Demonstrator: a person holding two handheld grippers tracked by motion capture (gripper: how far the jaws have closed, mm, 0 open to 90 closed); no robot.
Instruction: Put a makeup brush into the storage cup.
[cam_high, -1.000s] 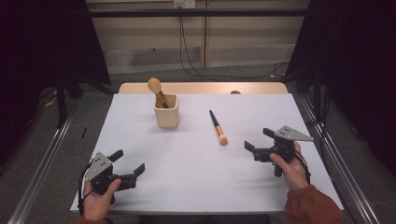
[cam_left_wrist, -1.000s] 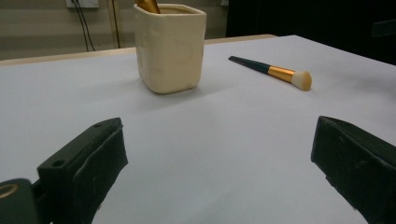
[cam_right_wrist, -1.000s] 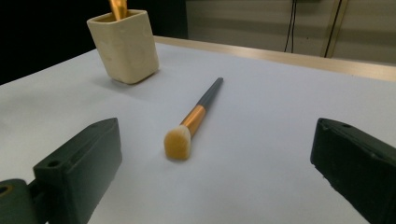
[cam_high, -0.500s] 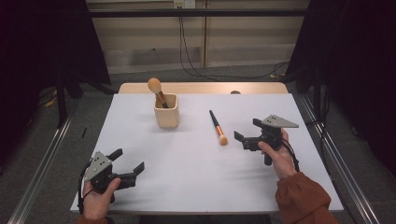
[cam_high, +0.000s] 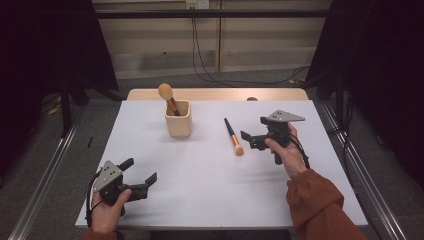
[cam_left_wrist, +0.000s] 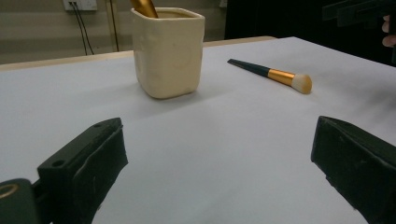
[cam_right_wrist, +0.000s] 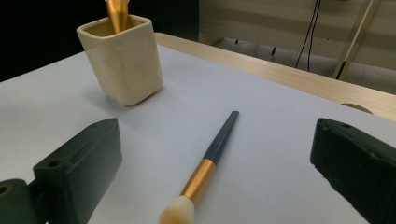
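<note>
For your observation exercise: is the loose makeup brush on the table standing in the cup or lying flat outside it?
Lying flat, outside. The makeup brush rests on the white table, apart from the cream cup, bristles toward the open right gripper.

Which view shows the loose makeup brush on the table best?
The right gripper view: the makeup brush lies close between that gripper's open jaws, bristles nearest. The left gripper view shows the brush farther off, beside the cup. The high view shows it whole but small.

Two makeup brushes, one lying on the table (cam_high: 233, 137), one standing in the cup (cam_high: 168, 97), one cream cup (cam_high: 178, 122), two claws, left (cam_high: 138, 174), right (cam_high: 249, 140)
</note>
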